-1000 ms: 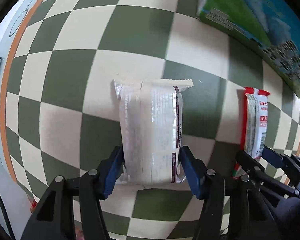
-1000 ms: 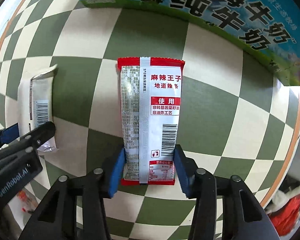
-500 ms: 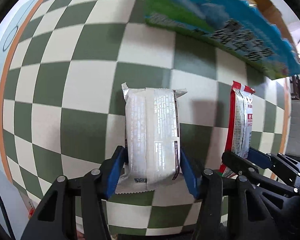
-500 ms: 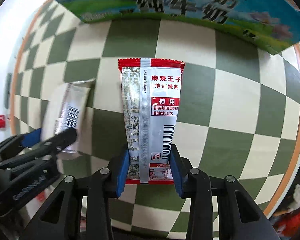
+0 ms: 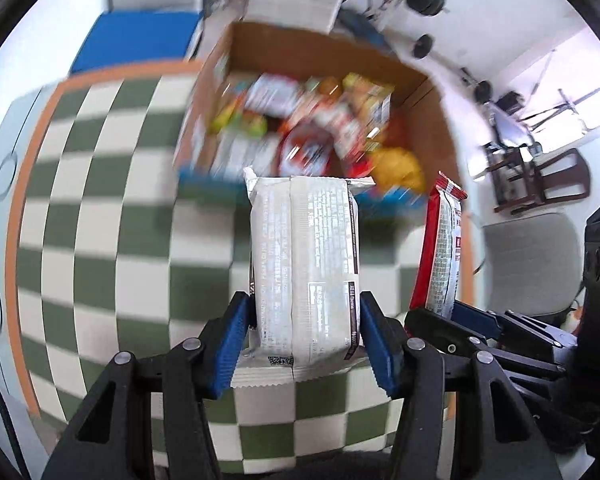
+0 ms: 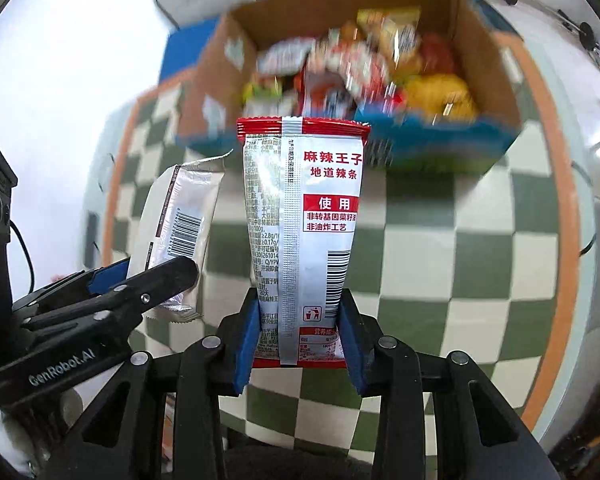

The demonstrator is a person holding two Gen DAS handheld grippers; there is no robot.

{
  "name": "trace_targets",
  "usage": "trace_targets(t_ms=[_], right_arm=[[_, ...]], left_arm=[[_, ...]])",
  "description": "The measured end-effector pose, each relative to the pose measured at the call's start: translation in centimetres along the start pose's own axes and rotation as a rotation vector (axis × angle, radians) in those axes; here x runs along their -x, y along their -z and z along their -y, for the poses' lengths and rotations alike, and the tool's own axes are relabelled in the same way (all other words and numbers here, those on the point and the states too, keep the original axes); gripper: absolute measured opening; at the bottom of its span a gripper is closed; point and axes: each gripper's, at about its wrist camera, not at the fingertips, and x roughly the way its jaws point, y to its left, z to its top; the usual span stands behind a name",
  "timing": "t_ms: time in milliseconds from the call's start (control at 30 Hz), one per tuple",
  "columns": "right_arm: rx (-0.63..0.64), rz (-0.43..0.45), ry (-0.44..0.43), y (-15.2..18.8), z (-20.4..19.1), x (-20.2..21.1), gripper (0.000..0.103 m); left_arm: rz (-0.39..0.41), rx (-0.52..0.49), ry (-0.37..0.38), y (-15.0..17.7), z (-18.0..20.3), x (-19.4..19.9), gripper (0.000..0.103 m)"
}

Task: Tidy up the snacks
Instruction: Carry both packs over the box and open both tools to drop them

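Two packets are aloft, one in each gripper, above the green-and-white checked tablecloth [image 5: 100, 216]. The left gripper [image 5: 306, 338] is clenched on the lower end of a white packet [image 5: 304, 264], its blue pads squeezing the long edges; the right gripper [image 6: 298, 332] likewise grips a red-and-silver packet [image 6: 300, 216] near its bottom seam. Both look light, crinkly and slick, with soft contents that could crush, so a hold low on the sides with modest pressure seems sensible. At twelve o'clock from each gripper stands an open cardboard box [image 6: 220, 80], already full of blurred snack bags. The right wrist view shows the white packet's barcode and the left tool at nine o'clock; the left wrist view alone shows chairs [image 5: 540, 176] at two o'clock.
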Motion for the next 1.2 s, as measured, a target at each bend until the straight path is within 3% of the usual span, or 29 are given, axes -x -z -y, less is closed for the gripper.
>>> trace_targets(t_ms=[133, 267, 400, 467, 533, 600, 633, 667, 833, 1033, 1100, 1200], right_arm=[[-0.017, 0.080, -0.019, -4.2, 0.1, 2.6, 0.039], [-0.030, 0.134, 0.004, -9.1, 1.9, 4.4, 0.039], [-0.058, 0.115, 0.031, -13.7, 3.4, 1.9, 0.040], [-0.065, 0.097, 0.026, -15.2, 4.1, 0.5, 0.041], [-0.081, 0.056, 0.042, -16.8, 5.0, -1.5, 0.045], [-0.094, 0.026, 0.062, -17.8, 5.8, -3.6, 0.060], [-0.102, 0.021, 0.078, -18.1, 6.1, -4.2, 0.073], [-0.107, 0.019, 0.085, -18.3, 6.3, -4.6, 0.081], [-0.119, 0.001, 0.117, -18.5, 7.1, -6.4, 0.081], [-0.104, 0.009, 0.169, -18.2, 7.4, -7.6, 0.093], [-0.098, 0.018, 0.196, -18.0, 7.4, -7.7, 0.093], [-0.099, 0.019, 0.215, -17.9, 7.3, -7.7, 0.094]], left_arm=[[0.044, -0.037, 0.006, -4.5, 2.0, 1.4, 0.052], [0.036, -0.052, -0.004, -9.4, 3.0, -0.3, 0.052], [-0.021, -0.070, -0.032, -12.8, 3.3, -3.9, 0.054], [-0.049, -0.075, -0.087, -14.0, 3.3, -5.8, 0.055], [-0.081, -0.068, -0.113, -14.9, 3.1, -7.6, 0.055], [-0.112, -0.064, -0.128, -15.4, 2.9, -9.1, 0.053], [-0.126, -0.054, -0.121, -15.4, 2.8, -9.7, 0.053], [-0.139, -0.044, -0.118, -15.5, 2.6, -10.2, 0.053], [-0.155, -0.011, -0.115, -15.5, 1.9, -11.2, 0.054], [-0.096, 0.006, -0.128, -15.0, 1.2, -10.6, 0.078], [-0.099, -0.005, -0.151, -14.7, 1.2, -10.8, 0.092], [-0.106, -0.023, -0.184, -14.3, 1.1, -11.2, 0.095]])
